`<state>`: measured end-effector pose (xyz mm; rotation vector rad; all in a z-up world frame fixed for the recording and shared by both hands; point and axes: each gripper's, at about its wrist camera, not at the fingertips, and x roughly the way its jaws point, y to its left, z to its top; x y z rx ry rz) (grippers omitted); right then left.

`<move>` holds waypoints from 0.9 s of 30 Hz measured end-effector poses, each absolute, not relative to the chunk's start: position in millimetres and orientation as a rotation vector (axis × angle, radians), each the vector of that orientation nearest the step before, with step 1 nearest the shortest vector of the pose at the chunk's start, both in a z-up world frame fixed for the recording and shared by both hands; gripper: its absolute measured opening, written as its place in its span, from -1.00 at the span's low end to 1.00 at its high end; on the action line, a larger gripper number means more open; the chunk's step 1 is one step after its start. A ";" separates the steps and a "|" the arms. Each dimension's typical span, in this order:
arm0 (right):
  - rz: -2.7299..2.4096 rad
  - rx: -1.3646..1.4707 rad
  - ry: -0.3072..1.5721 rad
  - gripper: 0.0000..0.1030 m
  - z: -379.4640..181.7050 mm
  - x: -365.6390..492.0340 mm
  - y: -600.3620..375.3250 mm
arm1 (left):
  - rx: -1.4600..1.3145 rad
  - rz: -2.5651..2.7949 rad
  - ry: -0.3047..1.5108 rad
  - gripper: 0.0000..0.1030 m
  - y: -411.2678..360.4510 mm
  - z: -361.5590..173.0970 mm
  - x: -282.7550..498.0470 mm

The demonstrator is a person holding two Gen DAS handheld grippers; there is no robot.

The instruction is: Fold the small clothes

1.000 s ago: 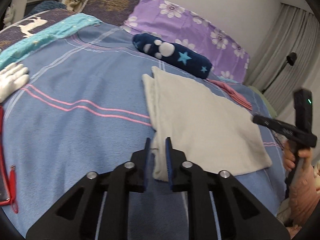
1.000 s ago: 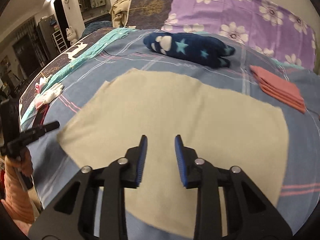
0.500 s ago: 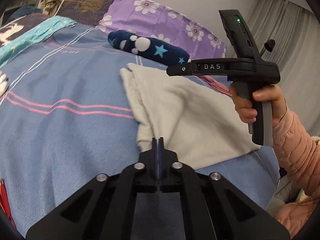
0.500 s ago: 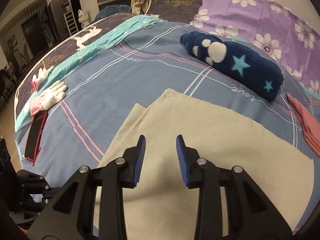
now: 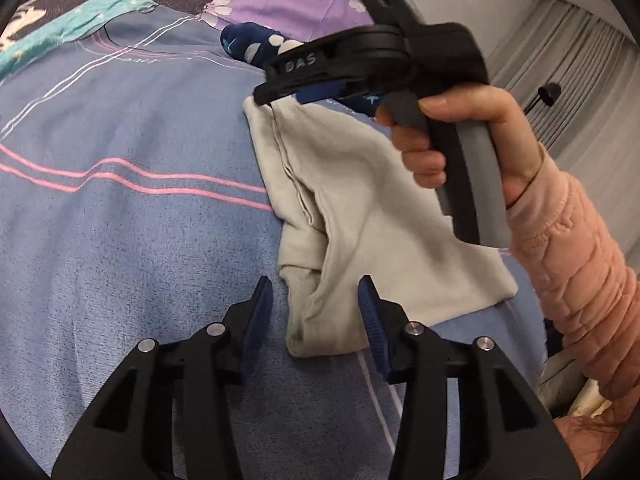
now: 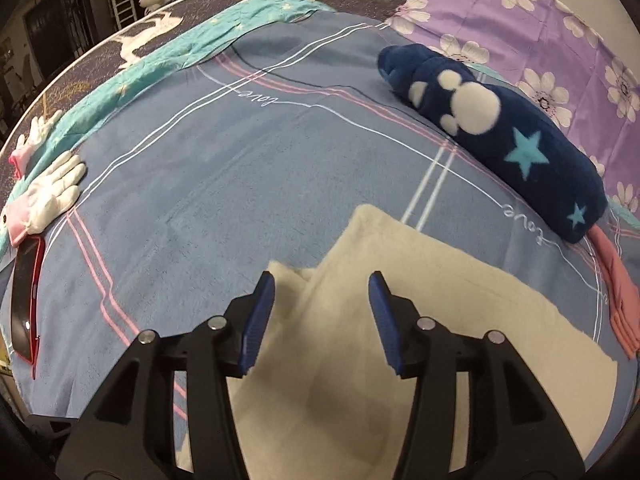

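From my left wrist view, the black handheld right gripper (image 5: 280, 92) covers most of the dark blue fleece roll with white spots (image 5: 256, 46), and its fingertips are too foreshortened for me to judge their gap. The pink-sleeved arm hides the cream fleece cloth's (image 5: 360, 200) far right corner. In my right wrist view, that cloth (image 6: 460, 320) runs under my gripper's black frame, and the red-edged phone (image 6: 24, 304) is cut by the left edge.

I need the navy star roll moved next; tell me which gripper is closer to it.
Right. The right gripper hovers over the cream cloth's far corner, with the navy star roll just beyond. The left gripper sits at the cloth's near corner, farther back.
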<state>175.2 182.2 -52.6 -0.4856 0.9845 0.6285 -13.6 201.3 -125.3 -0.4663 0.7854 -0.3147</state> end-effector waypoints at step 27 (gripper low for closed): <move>0.595 -0.450 0.869 -0.43 -27.3 189.4 144.8 | -0.535 -0.281 0.710 -0.91 216.3 -113.5 -37.6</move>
